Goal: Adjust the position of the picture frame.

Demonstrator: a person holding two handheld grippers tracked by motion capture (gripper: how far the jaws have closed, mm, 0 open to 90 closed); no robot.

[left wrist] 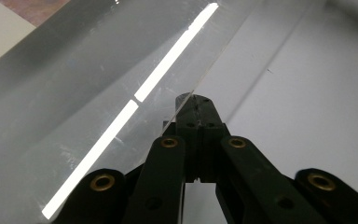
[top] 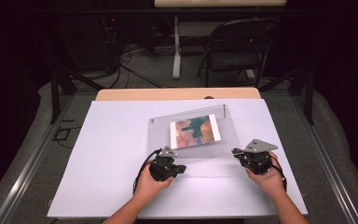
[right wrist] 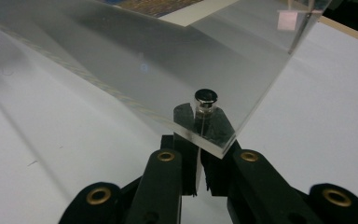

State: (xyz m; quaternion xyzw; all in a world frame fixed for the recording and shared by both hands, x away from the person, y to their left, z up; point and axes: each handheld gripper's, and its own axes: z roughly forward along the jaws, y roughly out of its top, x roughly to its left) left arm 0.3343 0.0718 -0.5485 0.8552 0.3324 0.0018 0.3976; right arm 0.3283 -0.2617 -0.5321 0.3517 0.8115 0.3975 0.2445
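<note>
Both hands at near edge of worktop (top: 98, 140), each w/ a hand-held gripper. Left hand-held gripper (top: 167, 167) clenched on near-left corner of clear acrylic frame (top: 228, 133); jaws closed on the sheet edge in left gripper view (left wrist: 193, 114). Right hand-held gripper (top: 256, 158) clamped on near-right corner, right at a metal standoff (right wrist: 206, 97). Frame looks tilted, near edge raised, far edge low toward worktop; print (top: 195, 130) sandwiched mid-panel. Risks, imo: grips are thin edge pinches on slick acrylic, so uneven lift or twist btwn hands could slip a corner out. Far edge may drag/scratch. Right jaws could skid off the standoff.
</note>
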